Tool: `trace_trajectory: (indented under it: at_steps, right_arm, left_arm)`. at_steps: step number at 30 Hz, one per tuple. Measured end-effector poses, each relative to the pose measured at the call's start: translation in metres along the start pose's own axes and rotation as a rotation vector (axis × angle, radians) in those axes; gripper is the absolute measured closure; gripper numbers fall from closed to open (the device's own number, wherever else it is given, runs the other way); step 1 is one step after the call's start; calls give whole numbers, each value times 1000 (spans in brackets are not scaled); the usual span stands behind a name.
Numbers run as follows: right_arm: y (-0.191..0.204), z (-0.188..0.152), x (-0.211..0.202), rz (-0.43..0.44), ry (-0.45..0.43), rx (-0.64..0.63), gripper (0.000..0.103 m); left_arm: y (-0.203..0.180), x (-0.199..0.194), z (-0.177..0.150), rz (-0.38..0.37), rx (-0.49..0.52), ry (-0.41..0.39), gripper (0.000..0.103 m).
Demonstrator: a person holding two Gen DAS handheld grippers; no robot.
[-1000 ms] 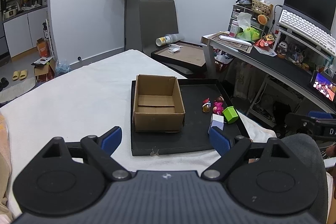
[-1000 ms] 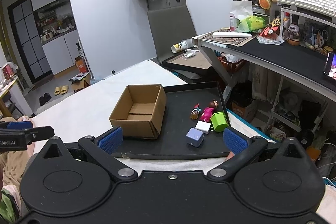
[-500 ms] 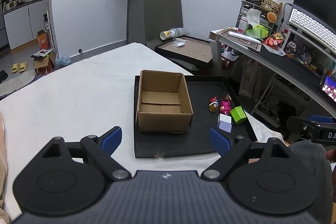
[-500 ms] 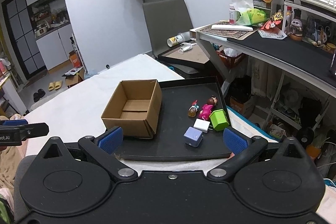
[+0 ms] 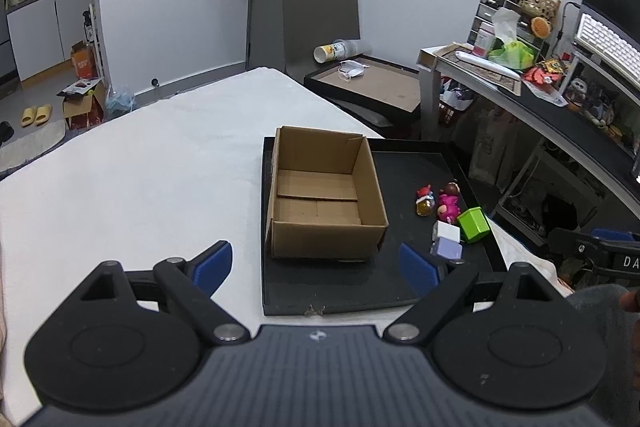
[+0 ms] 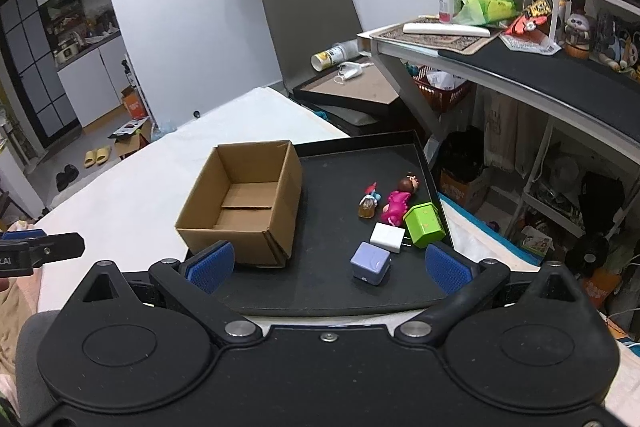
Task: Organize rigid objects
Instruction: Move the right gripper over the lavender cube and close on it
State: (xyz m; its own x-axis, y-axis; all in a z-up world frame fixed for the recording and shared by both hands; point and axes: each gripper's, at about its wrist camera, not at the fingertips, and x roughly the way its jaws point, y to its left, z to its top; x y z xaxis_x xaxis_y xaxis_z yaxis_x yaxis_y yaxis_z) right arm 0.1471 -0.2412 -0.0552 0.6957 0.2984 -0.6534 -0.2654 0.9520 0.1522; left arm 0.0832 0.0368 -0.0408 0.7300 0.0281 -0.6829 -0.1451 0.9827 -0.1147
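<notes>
Both my hand-held grippers, left (image 5: pixel 315 267) and right (image 6: pixel 326 265), have their jaws spread apart with nothing between them. The small toys sit clustered on the black tray (image 6: pixel 320 291), right of the empty cardboard box (image 6: pixel 244 201). The lilac cube (image 6: pixel 370 262), white block (image 6: pixel 387 237) and green cube (image 6: pixel 424 224) nearly touch, so a wide finger could knock a neighbour toward the tray's right rim. There's open room in front of the lilac cube.

Even, soft indoor light — sharp focus, faint shadows, strong fisheye bending at edges.
</notes>
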Motion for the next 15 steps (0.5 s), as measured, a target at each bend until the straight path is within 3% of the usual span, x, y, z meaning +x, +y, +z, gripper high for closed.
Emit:
trace_trajectory:
  at_steps: [15]
  right_arm:
    - [-19, 13, 54, -15, 40, 74, 0]
  left_arm:
    - [15, 54, 18, 15, -50, 47, 14]
